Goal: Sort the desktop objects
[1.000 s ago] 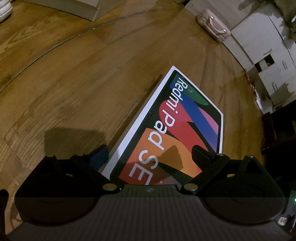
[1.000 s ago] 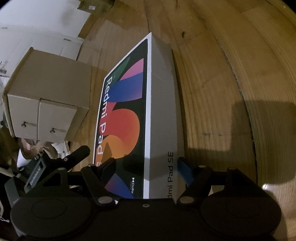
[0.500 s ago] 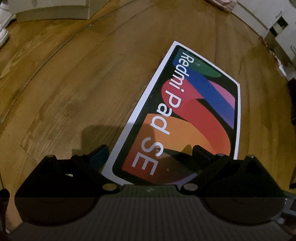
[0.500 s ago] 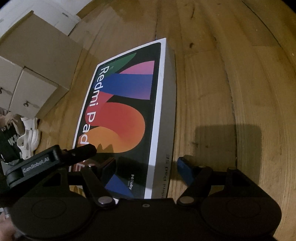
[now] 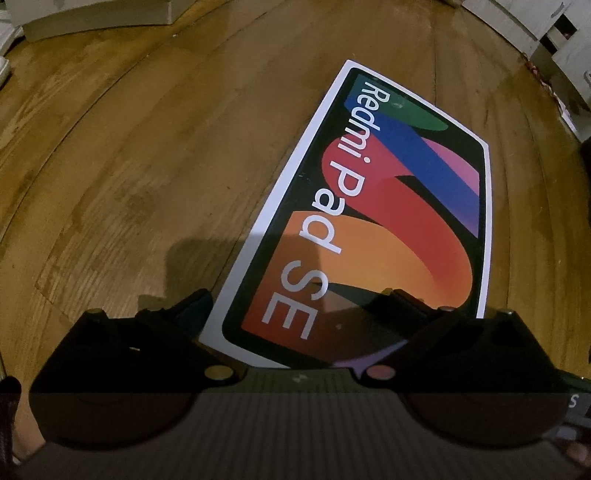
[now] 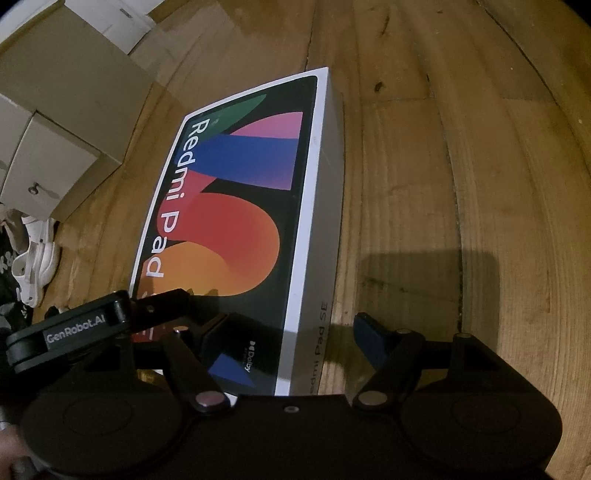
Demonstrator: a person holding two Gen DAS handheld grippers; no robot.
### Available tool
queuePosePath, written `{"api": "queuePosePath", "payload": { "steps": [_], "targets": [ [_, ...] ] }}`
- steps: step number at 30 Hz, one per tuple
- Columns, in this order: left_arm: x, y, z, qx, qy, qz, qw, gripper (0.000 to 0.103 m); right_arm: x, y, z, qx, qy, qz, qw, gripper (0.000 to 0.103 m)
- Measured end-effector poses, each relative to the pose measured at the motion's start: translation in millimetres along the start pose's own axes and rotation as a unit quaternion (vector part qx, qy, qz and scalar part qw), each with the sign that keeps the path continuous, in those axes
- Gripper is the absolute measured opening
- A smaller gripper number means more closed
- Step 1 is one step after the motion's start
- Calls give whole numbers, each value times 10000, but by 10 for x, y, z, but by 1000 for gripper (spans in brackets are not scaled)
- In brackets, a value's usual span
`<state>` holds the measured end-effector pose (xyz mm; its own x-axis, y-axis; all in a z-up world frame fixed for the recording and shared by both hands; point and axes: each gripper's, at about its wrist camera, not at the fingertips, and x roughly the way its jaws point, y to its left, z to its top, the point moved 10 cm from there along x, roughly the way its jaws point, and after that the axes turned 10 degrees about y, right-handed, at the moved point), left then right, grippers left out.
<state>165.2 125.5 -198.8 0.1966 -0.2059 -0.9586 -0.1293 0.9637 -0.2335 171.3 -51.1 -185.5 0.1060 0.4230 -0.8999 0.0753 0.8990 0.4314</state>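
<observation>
A flat white Redmi Pad SE box (image 5: 369,221) with a colourful printed lid lies flat on the wooden surface. It also shows in the right wrist view (image 6: 251,229). My left gripper (image 5: 295,306) is open, its fingers spread over the box's near left corner. My right gripper (image 6: 291,328) is open, one finger over the lid and one beside the box's right side. The left gripper's body (image 6: 74,332) shows at the lower left of the right wrist view.
A cardboard box with small knobs (image 6: 55,140) stands left of the tablet box. White sandals (image 6: 33,266) lie on the floor below it. White cabinets (image 5: 554,40) are at the far right, and a pale box (image 5: 92,18) at the far left.
The tablet box has come down from a tilt to lie flat on the wood. Both grippers' jaws have opened off its near end.
</observation>
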Motion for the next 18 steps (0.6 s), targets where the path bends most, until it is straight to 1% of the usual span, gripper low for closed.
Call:
{"api": "queuePosePath", "payload": {
  "steps": [8, 12, 14, 18],
  "targets": [
    [9, -4, 3, -21, -15, -33, 10000, 103, -1, 5, -1, 39, -25, -78, 10000, 81],
    [23, -10, 11, -31, -30, -82, 10000, 103, 2, 16, 3, -55, -73, -230, 9997, 87],
    [-37, -18, 2, -18, -83, -34, 10000, 103, 8, 18, 1, -34, -46, -278, 9996, 88],
    [-187, -36, -20, 22, -204, 86, 9998, 103, 36, 91, -47, -62, 160, -278, 9995, 88]
  ]
}}
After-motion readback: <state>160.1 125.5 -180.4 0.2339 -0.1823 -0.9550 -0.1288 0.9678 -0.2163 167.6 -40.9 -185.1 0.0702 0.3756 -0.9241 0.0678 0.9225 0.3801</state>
